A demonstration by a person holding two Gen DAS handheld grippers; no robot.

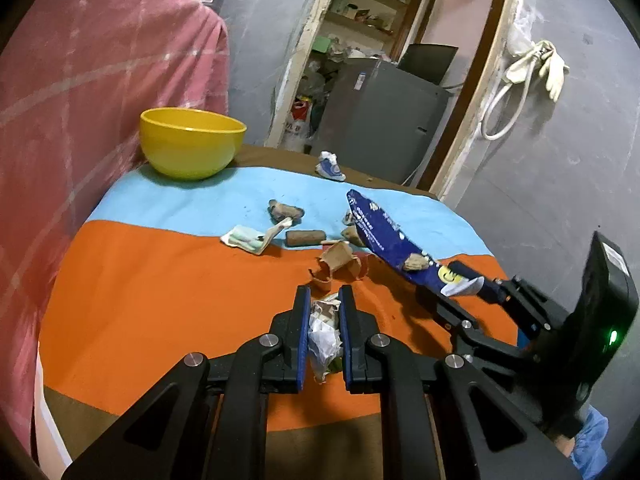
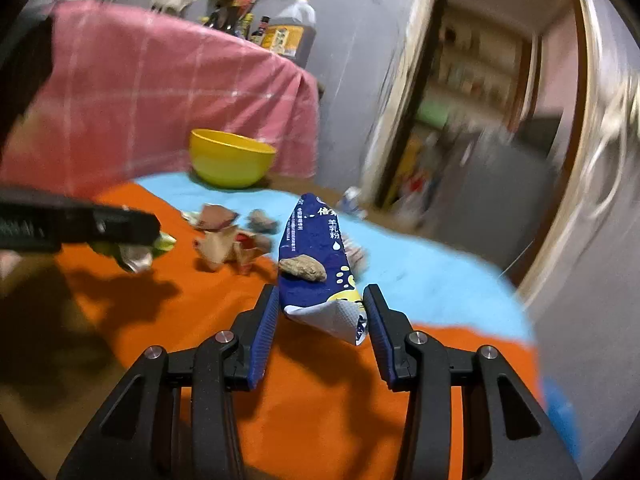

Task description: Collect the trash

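My left gripper [image 1: 325,298] is shut on a crumpled white paper wad [image 1: 325,338], held just above the orange cloth; it also shows in the right wrist view [image 2: 136,254]. My right gripper [image 2: 320,300] holds the near end of a flattened blue milk-powder packet [image 2: 316,256], with the jaws fairly wide around it. The packet [image 1: 380,232] is raised off the table like a scoop and carries a brown scrap [image 2: 303,267]. Torn brown paper pieces [image 1: 338,262] and a folded green-white wrapper [image 1: 245,238] lie on the cloth between the grippers and a yellow bowl [image 1: 192,142].
The table wears an orange and light-blue cloth [image 1: 160,300]. A pink checked cloth [image 1: 100,92] hangs at the left behind the bowl. A small blue-white wrapper [image 1: 330,166] lies at the far edge. A grey fridge [image 1: 380,120] and a doorway stand beyond.
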